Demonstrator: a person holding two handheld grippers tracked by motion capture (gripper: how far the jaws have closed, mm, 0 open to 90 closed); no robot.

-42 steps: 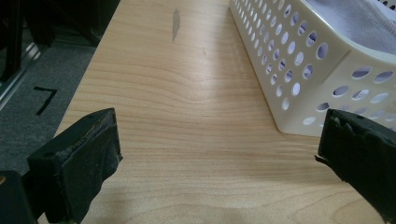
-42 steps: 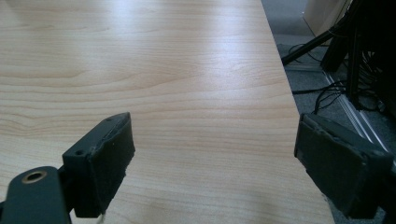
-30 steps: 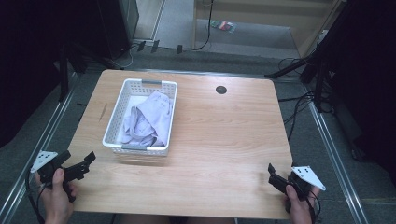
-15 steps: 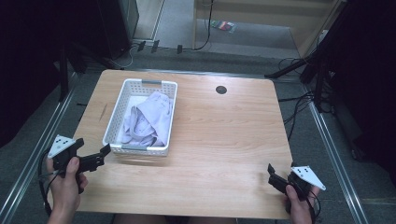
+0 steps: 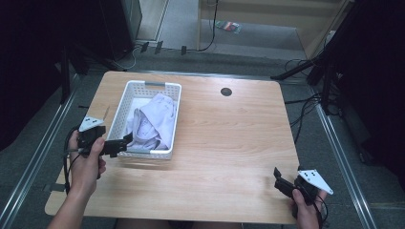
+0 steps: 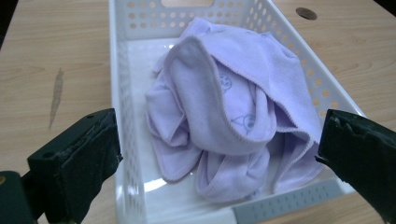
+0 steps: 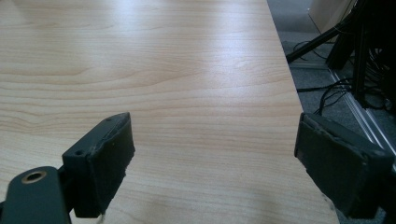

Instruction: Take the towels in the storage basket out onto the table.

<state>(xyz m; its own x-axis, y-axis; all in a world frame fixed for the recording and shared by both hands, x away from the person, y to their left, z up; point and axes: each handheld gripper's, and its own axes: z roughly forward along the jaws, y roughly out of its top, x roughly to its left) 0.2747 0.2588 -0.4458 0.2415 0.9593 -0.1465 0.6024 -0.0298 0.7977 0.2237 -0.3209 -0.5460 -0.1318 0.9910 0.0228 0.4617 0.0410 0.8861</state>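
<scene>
- High view, counter (image 5: 229,143): pale wood top, bare apart from one basket at centre left and a dark round hole (image 5: 226,91) near the far edge.
- Basket (image 5: 125,110): white, perforated, long side running up the frame, grey handle strip on the near end. It stands flat on the counter, well in from the edges, probably so the contents can be reached from the near side.
- Cloth (image 5: 155,121): lilac, soft, crumpled in a loose heap inside the basket, bunched toward its right wall and near end. In the left gripper view the cloth (image 6: 233,116) shows folded hems and small printed figures; nothing pins it down.
- Left gripper (image 5: 125,141): at the basket's near left corner, lower left of the frame, aimed inward. Fingers (image 6: 79,154) spread wide and holding nothing; the basket's left wall stands between them in that view, the cloth ahead. Judged a lined-up approach for a grab at the cloth.
- Right gripper (image 5: 278,177): lower right of the frame, near the counter's front edge, well apart from the basket. Fingers (image 7: 105,158) spread, empty, over bare wood. Judged parked out of the way while the left works.
</scene>
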